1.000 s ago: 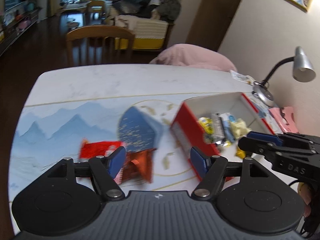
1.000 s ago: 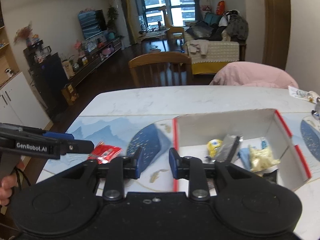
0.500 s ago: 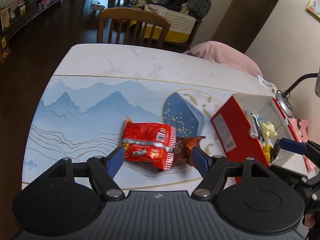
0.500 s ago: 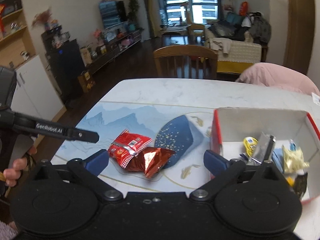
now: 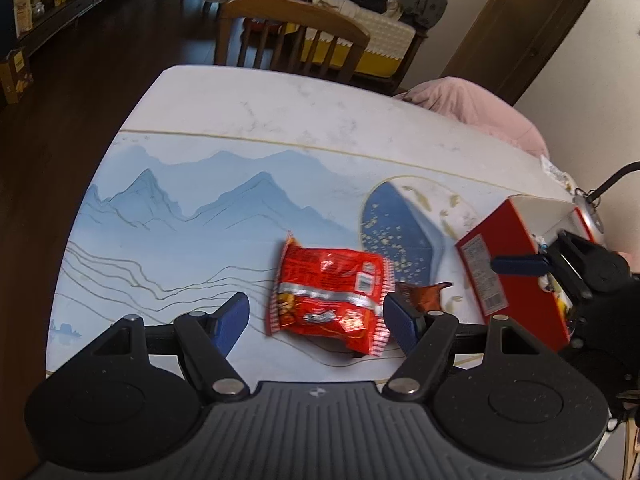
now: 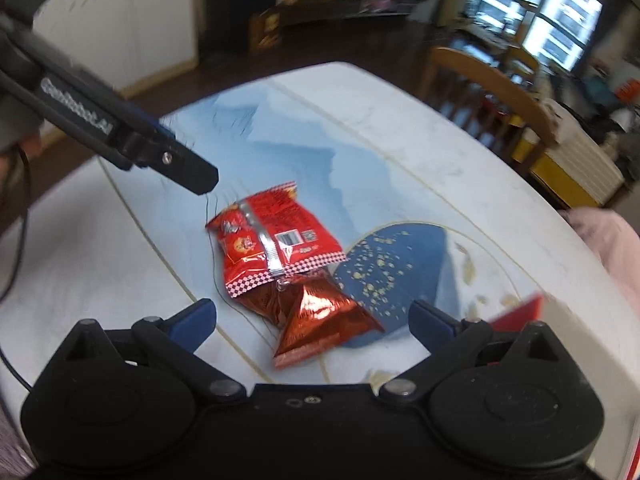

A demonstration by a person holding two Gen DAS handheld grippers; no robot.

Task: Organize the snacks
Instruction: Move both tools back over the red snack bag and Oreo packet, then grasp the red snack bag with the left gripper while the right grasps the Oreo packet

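My left tool (image 5: 316, 318) hangs released around the red packet (image 5: 329, 295) on the worktop (image 5: 256, 116), left of the box (image 5: 508, 268). My right tool (image 6: 312, 318), also released, brackets the foil pouch (image 6: 320, 316). I'd centre each, then squeeze gently so neither slips.
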